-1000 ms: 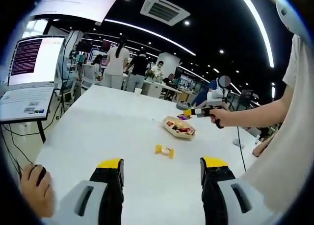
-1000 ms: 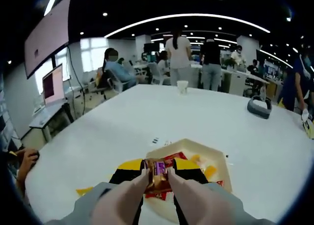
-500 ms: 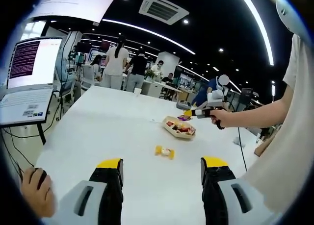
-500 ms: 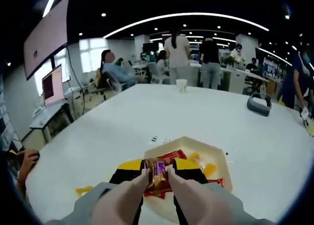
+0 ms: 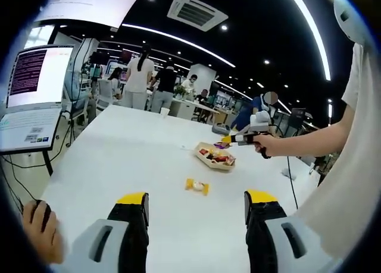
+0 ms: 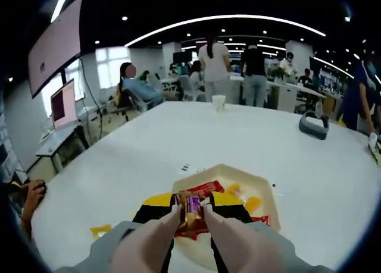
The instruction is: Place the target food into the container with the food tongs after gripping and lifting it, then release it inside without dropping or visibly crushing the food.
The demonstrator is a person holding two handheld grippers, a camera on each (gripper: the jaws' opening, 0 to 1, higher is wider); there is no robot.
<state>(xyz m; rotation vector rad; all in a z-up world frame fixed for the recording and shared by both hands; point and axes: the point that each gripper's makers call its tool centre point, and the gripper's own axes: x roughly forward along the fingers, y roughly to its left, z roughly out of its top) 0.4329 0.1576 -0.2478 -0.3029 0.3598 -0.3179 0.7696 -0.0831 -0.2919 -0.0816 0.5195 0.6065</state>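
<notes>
White table, big, office behind it. Right gripper has its pale tongs pinched together on a small brown-and-purple wrapped snack, held above the near edge of the shallow cream container. Wrapper looks intact (not squashed, as far as the right gripper view shows). Container sits on the table and already has red and orange wrapped pieces in it; whether the held snack touches them, cannot tell. One yellow wrapped snack lies loose on the table left of the container in the right gripper view, apart from it.

Left gripper hangs low over the table with its yellow-tipped jaws wide apart, nothing between them. In the left gripper view the same loose yellow snack lies ahead of the jaws, the container further out, and the right gripper is held over it by an outstretched arm. A laptop stands at the left edge. A paper cup and a dark grey object sit at the table's far side.
</notes>
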